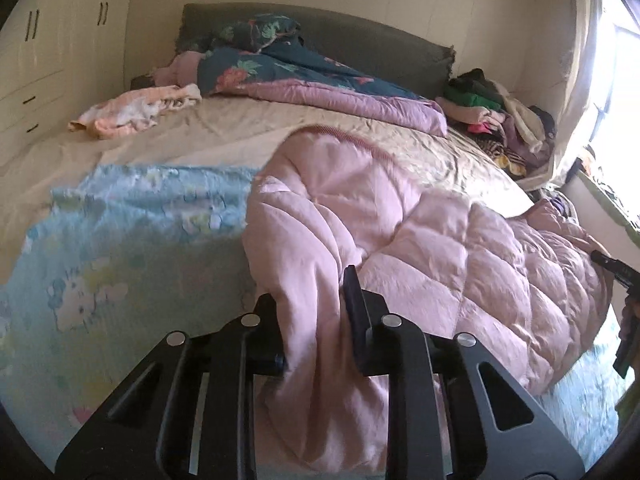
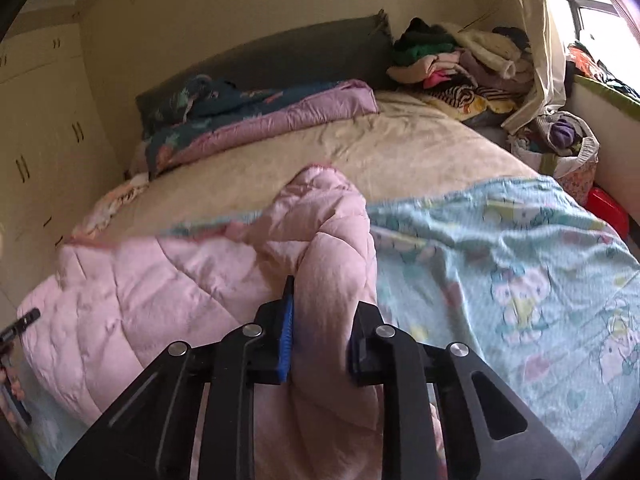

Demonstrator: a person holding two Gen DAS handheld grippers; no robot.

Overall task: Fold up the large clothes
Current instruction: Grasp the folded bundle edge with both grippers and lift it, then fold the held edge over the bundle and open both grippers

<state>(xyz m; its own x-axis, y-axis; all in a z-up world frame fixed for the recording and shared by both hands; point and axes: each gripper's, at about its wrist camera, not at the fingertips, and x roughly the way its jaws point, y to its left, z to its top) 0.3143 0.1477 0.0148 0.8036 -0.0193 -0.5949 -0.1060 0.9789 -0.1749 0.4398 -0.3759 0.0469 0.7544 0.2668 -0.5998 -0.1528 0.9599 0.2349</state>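
A large pink quilted garment (image 1: 420, 248) lies bunched across the near part of the bed, on a light blue cartoon-print blanket (image 1: 120, 240). My left gripper (image 1: 310, 304) is shut on a fold at its left edge, and pink cloth fills the gap between the fingers. In the right wrist view the same pink garment (image 2: 168, 280) spreads to the left, and my right gripper (image 2: 326, 312) is shut on a raised fold at its right end. Each gripper shows at the other view's edge: the right gripper (image 1: 616, 276) and the left gripper (image 2: 20, 324). The blue blanket (image 2: 500, 260) stretches off to the right.
The bed's beige sheet (image 1: 248, 124) lies beyond, with a purple and dark floral quilt (image 1: 320, 84) by the grey headboard. A pink-white garment (image 1: 136, 110) lies far left. A pile of clothes (image 2: 460, 60) fills the far corner; a bag (image 2: 568, 148) and red box (image 2: 606, 208) stand beside the bed.
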